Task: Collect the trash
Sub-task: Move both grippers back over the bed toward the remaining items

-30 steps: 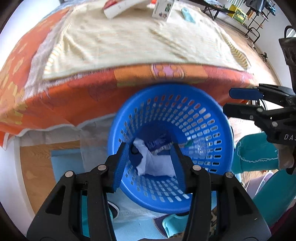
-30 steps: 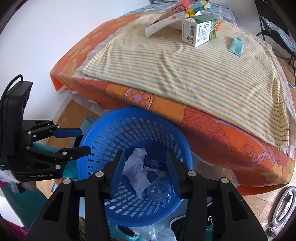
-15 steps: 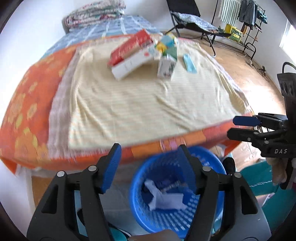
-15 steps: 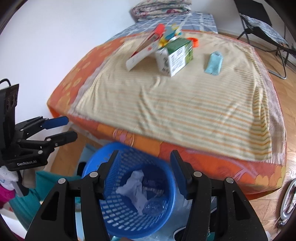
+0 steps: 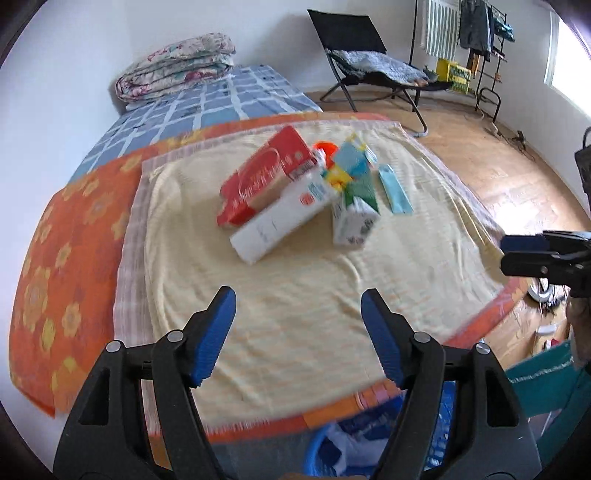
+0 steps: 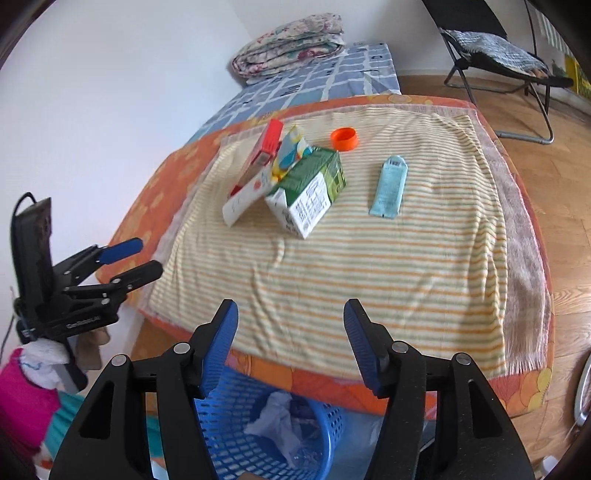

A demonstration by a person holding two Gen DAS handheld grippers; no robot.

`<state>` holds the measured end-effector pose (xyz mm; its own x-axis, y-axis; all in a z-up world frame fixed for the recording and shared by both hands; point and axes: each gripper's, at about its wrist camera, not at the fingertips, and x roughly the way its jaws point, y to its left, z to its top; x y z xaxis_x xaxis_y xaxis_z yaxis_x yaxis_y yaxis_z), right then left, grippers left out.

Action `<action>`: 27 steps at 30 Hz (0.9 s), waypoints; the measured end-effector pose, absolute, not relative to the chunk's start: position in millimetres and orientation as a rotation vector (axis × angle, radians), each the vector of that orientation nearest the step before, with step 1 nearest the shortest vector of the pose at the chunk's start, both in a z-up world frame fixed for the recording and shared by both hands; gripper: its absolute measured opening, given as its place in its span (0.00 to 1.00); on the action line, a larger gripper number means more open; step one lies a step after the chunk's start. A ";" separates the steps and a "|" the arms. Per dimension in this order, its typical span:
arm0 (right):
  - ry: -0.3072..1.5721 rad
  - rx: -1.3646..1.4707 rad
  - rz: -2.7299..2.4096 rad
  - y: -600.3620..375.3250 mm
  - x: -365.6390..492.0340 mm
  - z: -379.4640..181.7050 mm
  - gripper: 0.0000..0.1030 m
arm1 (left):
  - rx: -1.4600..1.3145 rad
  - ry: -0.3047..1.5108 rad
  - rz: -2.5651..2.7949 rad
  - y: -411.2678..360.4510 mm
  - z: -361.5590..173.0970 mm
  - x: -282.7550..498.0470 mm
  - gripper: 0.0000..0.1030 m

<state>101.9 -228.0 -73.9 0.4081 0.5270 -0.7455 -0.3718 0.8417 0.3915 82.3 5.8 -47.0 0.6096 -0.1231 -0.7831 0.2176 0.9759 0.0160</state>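
Trash lies on the striped towel (image 6: 332, 266) on the bed: a red-and-white box (image 5: 269, 192) (image 6: 255, 177), a green-and-white carton (image 6: 306, 192) (image 5: 354, 218), a colourful small carton (image 5: 351, 162), a light blue packet (image 6: 389, 186) (image 5: 395, 188) and an orange lid (image 6: 344, 138). The blue basket (image 6: 266, 432) (image 5: 369, 443) with crumpled paper stands on the floor below the bed edge. My left gripper (image 5: 299, 328) is open and empty above the towel's near part. My right gripper (image 6: 290, 338) is open and empty above the bed edge.
A folded quilt (image 5: 173, 70) lies at the bed's far end on a blue checked sheet. A black folding chair (image 5: 373, 62) and a clothes rack (image 5: 476, 33) stand on the wooden floor to the right. A white wall runs along the left.
Both grippers have risen and tilted up from over the basket to face the bed top. The basket has dropped to the bottom of both views. Both stay open and empty.
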 end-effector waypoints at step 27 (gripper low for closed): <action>1.126 0.355 0.565 -192.3 203.6 -100.5 0.57 | 0.418 0.903 -0.203 -24.6 -126.4 204.8 0.70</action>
